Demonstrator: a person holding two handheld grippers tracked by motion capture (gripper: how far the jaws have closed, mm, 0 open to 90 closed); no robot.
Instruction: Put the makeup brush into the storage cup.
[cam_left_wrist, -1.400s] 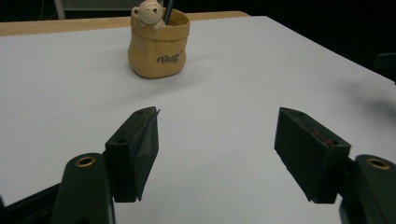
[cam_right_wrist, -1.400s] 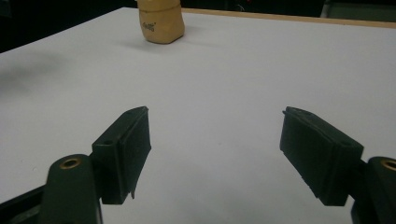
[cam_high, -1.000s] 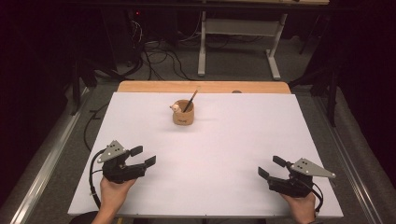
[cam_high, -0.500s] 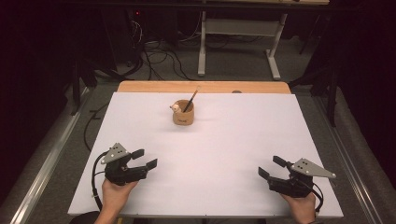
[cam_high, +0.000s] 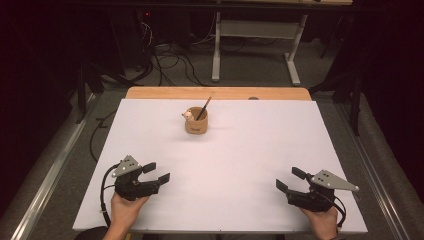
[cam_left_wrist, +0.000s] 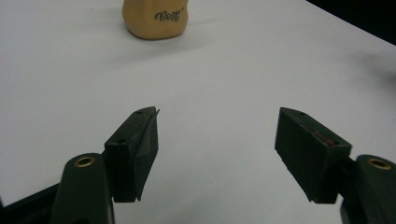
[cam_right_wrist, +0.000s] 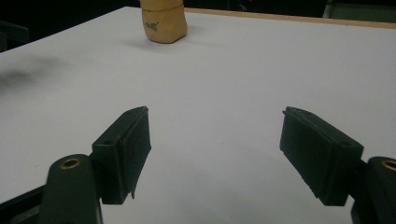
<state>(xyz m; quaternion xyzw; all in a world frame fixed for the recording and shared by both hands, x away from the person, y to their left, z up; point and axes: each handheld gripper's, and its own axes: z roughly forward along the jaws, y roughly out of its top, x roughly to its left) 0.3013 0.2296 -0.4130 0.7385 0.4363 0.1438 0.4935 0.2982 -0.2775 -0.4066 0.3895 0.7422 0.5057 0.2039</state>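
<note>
A tan cup (cam_high: 196, 122) with a dark stick and a small white figure in it stands on the white table (cam_high: 250, 150), toward the back middle. The same cup (cam_left_wrist: 155, 18) sits far ahead in the left gripper view, and the cup (cam_right_wrist: 163, 21) is far ahead in the right gripper view too. My left gripper (cam_high: 157, 173) rests near the front left edge, open, nothing between its jaws. My right gripper (cam_high: 290, 179) rests near the front right edge, open and empty as well. Both point inward over the table.
A bare wooden strip (cam_high: 220, 93) runs along the table's far edge. Behind it on the floor are cables (cam_high: 170, 60) and a white stand's legs (cam_high: 255, 50). A metal rail (cam_high: 55, 170) lines the left side.
My left gripper has shifted slightly toward the front edge. The right gripper and the cup have not moved.
</note>
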